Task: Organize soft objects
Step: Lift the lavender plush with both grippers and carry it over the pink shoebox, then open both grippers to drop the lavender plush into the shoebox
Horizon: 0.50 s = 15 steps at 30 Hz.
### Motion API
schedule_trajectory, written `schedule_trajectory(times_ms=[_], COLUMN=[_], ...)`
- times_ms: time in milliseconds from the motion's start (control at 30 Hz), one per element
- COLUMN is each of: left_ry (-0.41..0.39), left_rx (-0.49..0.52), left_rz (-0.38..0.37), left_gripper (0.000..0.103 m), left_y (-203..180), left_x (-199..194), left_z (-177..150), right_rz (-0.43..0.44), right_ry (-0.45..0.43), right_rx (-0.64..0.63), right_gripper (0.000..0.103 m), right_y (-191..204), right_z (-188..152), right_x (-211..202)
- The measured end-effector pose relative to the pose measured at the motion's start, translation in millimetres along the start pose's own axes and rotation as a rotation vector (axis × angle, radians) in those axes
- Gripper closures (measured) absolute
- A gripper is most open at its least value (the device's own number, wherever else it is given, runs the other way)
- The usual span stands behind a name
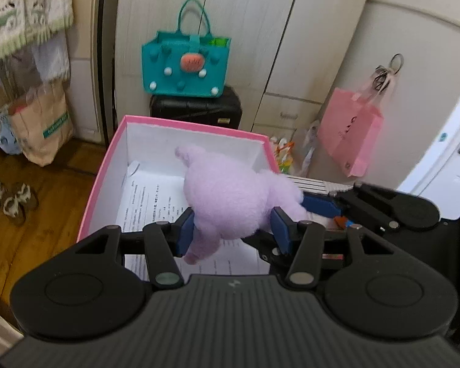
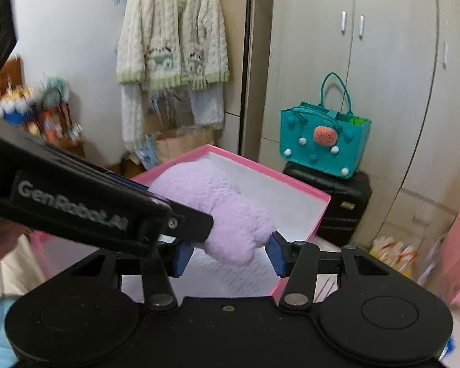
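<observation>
While both tools grip it, the lilac plush toy (image 1: pixel 230 202) hangs over the open pink box (image 1: pixel 107 165), above the printed sheet (image 1: pixel 144 202) lying on the box floor. The left hand-held gripper (image 1: pixel 233 230) is clamped on the toy's near end, its blue pads (image 1: pixel 185 233) pressed into the fleece on either side. The right hand-held gripper (image 2: pixel 228 253) is likewise closed on a rounded end of the toy, one blue pad (image 2: pixel 276 256) against it; the left tool's black body crosses this view. Beyond the box, a teal felt bag (image 1: pixel 185 67) stands on a black suitcase (image 1: pixel 196 109) before the pale wardrobe (image 1: pixel 260 30).
</observation>
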<state>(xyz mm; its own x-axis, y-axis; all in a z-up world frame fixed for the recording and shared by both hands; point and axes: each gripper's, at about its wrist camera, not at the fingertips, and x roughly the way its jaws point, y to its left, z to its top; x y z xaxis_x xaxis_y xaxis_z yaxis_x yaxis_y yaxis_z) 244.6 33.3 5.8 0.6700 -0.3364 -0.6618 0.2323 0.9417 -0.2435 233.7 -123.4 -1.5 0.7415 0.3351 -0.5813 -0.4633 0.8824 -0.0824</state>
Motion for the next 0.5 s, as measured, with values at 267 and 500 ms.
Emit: schedule_trajectory(times_ms=[267, 500], left_ry=[0.118, 0.206], left_rx=[-0.150, -0.252], left_rz=[-0.077, -0.081], left_gripper=[0.053, 0.052], left_y=[47.5, 68.6], left_x=[71.1, 101.0], left_z=[16.9, 20.2], right_rz=[0.013, 0.008], right_ry=[0.165, 0.240], right_rx=[-0.043, -0.091], right_gripper=[0.046, 0.046], right_y=[-24.7, -21.7], right_z=[14.6, 16.9], right_x=[71.7, 104.3])
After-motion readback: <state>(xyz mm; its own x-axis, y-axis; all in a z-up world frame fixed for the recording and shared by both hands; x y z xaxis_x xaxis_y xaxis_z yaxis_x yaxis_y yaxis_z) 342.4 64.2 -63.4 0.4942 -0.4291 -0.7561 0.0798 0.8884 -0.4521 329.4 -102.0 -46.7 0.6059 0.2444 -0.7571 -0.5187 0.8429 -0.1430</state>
